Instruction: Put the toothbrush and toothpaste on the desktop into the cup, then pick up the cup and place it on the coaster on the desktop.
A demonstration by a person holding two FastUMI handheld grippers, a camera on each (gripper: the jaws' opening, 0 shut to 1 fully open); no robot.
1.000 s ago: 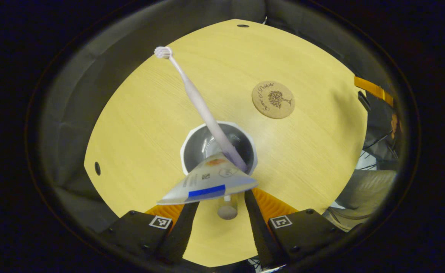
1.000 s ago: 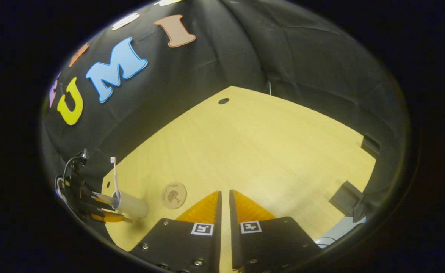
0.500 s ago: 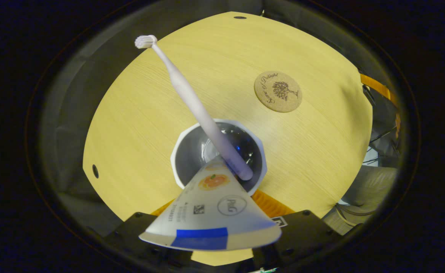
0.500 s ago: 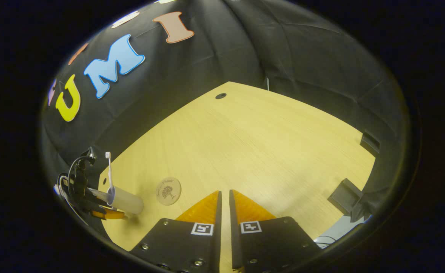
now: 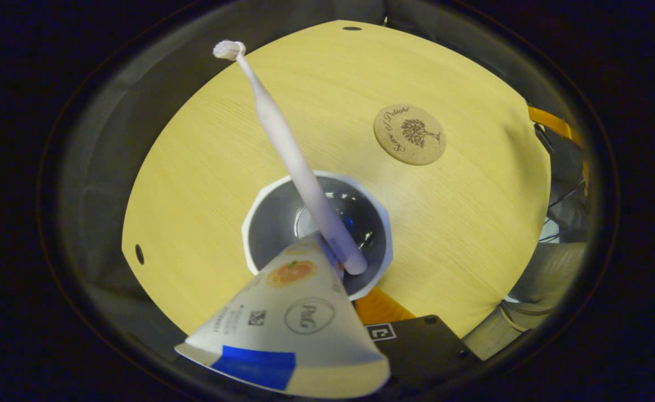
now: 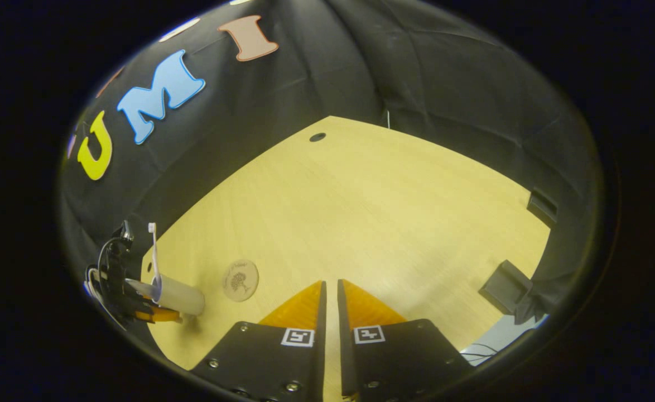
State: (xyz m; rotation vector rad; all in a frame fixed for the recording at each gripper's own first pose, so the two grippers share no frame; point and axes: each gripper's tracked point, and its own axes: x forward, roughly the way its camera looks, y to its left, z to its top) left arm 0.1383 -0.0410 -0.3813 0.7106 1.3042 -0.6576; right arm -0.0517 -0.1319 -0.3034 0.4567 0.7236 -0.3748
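While the left gripper view looks straight down: a white cup (image 5: 316,231) stands at frame centre on the wooden desktop (image 5: 461,223).
Toothbrush (image 5: 288,153): lilac, handle end inside the cup, leaning over the rim with its bristles at upper left.
Toothpaste (image 5: 288,324): tube in the lower centre, narrow end dipping into the cup, flat crimped end nearest the camera.
Left gripper (image 5: 386,318): one orange finger and its black mount show at lower right, beside the tube; the tube hides the rest, so whether the fingers grip cannot be told.
Coaster (image 5: 409,134): round cork disc at upper right, apart from the cup.

Right gripper view, right gripper (image 6: 330,290): orange fingers at bottom centre, closed almost together, holding nothing, above bare desktop.
Cup, lower left of frame: toothbrush standing in it, the left gripper just beside it at the frame's edge.
Coaster, right of the cup: near it, not touching.
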